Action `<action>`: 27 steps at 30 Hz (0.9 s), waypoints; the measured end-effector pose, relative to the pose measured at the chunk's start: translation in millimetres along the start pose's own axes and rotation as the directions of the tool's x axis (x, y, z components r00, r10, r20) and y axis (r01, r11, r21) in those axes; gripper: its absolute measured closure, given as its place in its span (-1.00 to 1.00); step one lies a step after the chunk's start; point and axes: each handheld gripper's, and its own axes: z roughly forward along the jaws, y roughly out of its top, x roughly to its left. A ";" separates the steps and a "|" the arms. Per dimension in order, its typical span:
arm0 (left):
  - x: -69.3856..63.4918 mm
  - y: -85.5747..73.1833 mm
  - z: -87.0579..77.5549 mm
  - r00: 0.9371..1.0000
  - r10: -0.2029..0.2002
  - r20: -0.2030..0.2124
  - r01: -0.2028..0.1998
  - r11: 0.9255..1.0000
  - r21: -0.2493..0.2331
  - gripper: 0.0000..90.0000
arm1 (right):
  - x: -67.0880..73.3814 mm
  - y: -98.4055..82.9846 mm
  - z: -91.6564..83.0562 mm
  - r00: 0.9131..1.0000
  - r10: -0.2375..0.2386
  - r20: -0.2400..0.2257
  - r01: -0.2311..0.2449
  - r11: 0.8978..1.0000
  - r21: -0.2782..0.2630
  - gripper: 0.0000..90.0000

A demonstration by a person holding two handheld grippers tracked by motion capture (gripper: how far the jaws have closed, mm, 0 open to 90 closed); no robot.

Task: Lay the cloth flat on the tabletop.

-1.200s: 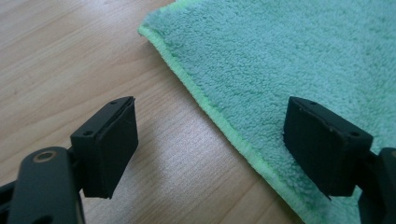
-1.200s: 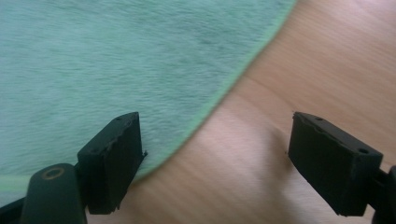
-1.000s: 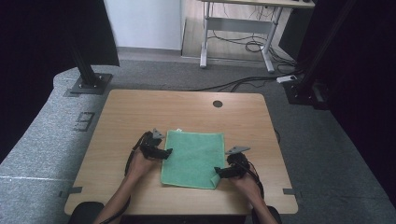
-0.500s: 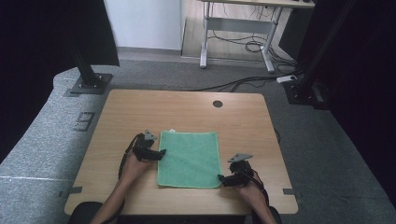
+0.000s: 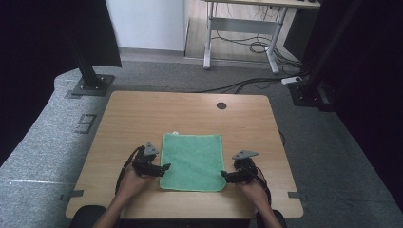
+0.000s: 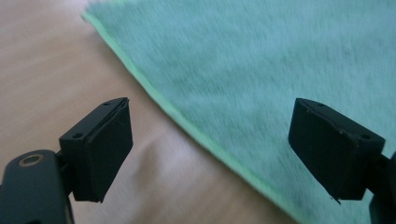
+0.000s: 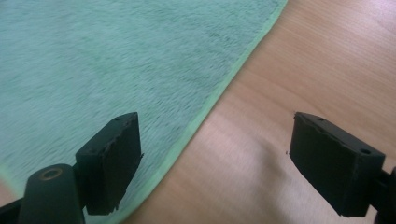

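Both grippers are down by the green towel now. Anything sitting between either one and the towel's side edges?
Nothing visible. The left gripper and right gripper flank the green towel, jaws open. In each gripper view the towel's hem runs between the jaws over bare table.

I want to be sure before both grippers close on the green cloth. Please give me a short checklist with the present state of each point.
1. Left gripper open: ok.
2. Right gripper open: ok.
3. Green cloth lies flat on the table: ok.
4. Cloth hem runs between each gripper's jaws: ok.
5. Jaws low enough to catch the hem: cannot tell.
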 end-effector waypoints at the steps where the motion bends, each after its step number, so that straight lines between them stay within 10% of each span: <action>1: -0.6 -2.6 1.0 1.000 0.003 -0.006 -0.003 1.000 0.013 -0.69 | -1.2 1.5 3.4 1.000 0.002 0.009 -0.002 1.000 0.004 -0.63; 10: 9.2 -4.8 8.9 0.997 0.001 -0.072 0.002 0.999 0.041 -0.71 | -7.8 6.6 21.9 0.999 0.004 0.046 -0.006 1.000 0.031 -0.67; 27: 7.5 -6.8 -7.6 1.000 0.007 0.002 -0.007 1.000 -0.019 -0.69 | -12.8 10.6 16.9 0.999 0.026 0.020 -0.025 0.999 -0.029 -0.66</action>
